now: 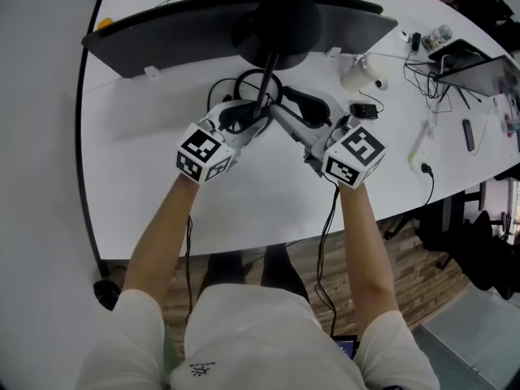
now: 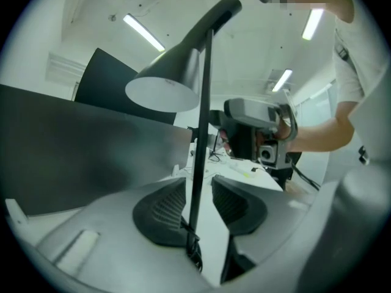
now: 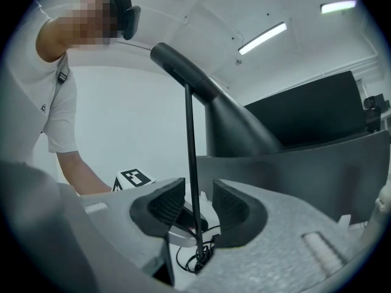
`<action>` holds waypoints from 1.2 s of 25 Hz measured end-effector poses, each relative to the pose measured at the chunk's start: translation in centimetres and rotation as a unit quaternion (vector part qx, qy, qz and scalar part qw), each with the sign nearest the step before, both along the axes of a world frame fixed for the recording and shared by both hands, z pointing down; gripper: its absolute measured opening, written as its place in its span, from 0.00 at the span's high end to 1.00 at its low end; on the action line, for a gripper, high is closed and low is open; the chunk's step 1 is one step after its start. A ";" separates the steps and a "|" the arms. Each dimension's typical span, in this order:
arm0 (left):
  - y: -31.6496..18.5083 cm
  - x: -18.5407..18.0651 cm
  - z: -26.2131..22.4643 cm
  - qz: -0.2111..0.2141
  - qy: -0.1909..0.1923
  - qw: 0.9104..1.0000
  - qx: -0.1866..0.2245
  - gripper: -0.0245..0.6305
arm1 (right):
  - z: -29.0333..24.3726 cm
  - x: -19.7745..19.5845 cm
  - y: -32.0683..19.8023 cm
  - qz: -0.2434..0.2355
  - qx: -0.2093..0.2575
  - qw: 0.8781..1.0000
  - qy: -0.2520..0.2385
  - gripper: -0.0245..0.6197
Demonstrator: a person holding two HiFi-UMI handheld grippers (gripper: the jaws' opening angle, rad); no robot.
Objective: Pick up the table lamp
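On the white table (image 1: 138, 177) the table lamp (image 1: 276, 23) stands upright and apparently ungripped, so the pick-up likely calls for closing before lifting, since the left tool (image 2: 200, 203) and right tool (image 3: 198, 207) both have jaws apart around its thin stem (image 3: 190, 145), neither pinching it.

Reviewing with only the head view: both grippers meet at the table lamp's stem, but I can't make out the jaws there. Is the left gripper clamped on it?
Observer: No. The left gripper view shows the left gripper open. The table lamp's stem passes between its pads, with a gap showing on the stem's right.
Reviewer: And the right?
Observer: The right gripper is open too. The stem stands between its pads, touching neither.
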State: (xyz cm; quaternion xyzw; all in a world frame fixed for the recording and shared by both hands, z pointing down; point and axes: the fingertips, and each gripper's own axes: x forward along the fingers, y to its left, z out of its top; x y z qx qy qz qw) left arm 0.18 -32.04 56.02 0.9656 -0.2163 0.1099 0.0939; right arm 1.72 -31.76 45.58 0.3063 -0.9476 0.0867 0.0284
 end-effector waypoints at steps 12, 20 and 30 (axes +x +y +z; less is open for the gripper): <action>-0.2 0.3 1.9 0.005 -0.009 1.000 -0.015 0.87 | -1.8 -1.9 -0.9 -0.040 0.021 0.999 -0.002 0.68; -0.2 0.4 2.3 0.003 0.013 0.999 -0.031 0.87 | -2.2 -3.3 -1.3 -0.056 0.027 0.998 -0.004 0.69; -0.2 0.4 2.4 -0.001 0.025 0.999 -0.039 0.86 | -3.0 -3.8 -1.2 -0.054 0.045 0.997 -0.012 0.71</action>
